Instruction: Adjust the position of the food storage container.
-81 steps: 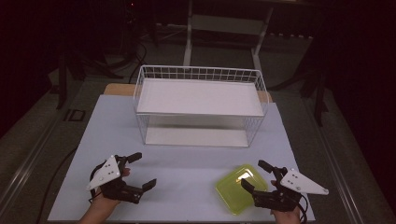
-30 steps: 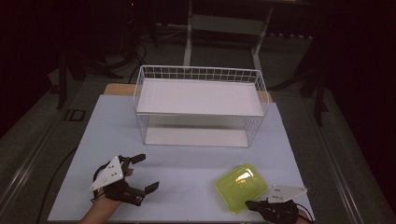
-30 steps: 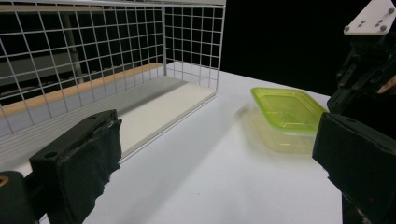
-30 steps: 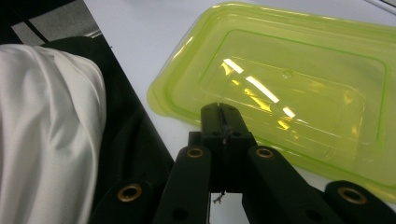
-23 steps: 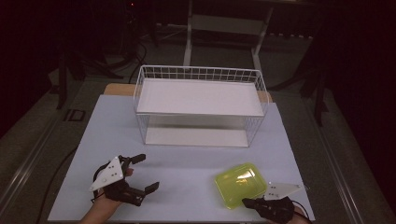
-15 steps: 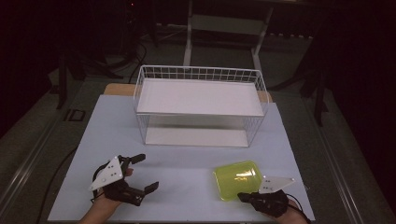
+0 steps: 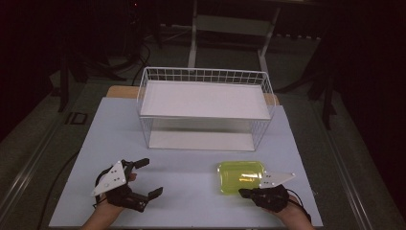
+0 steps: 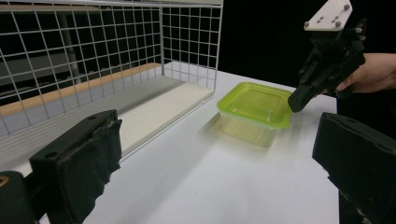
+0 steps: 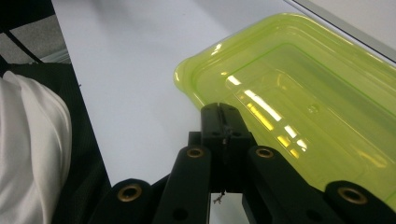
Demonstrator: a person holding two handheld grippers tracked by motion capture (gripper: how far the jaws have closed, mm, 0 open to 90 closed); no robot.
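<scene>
A lime-green lidded plastic container [image 7: 241, 175] [image 8: 254, 100] [image 9: 303, 93] lies flat on the white table [image 7: 110, 129], in front of the wire basket. My right gripper [image 7: 244, 192] [image 8: 296, 103] [image 9: 223, 114] is shut, its closed tip resting against the container's near rim; nothing shows between the jaws. My left gripper [image 7: 149, 177] [image 8: 215, 177] stands open at the near left of the table, empty, its jaws pointing toward the container and well apart from it.
A white wire basket [image 7: 203, 76] [image 8: 187, 42] with a flat white shelf board [image 7: 201, 98] stands at the back middle of the table. A wooden strip [image 7: 119, 91] runs behind it. The surroundings beyond the table are dark.
The right gripper has moved left along the near edge. The container has turned from a diagonal lie to square with the table and has shifted a little away. The left gripper stayed still.
</scene>
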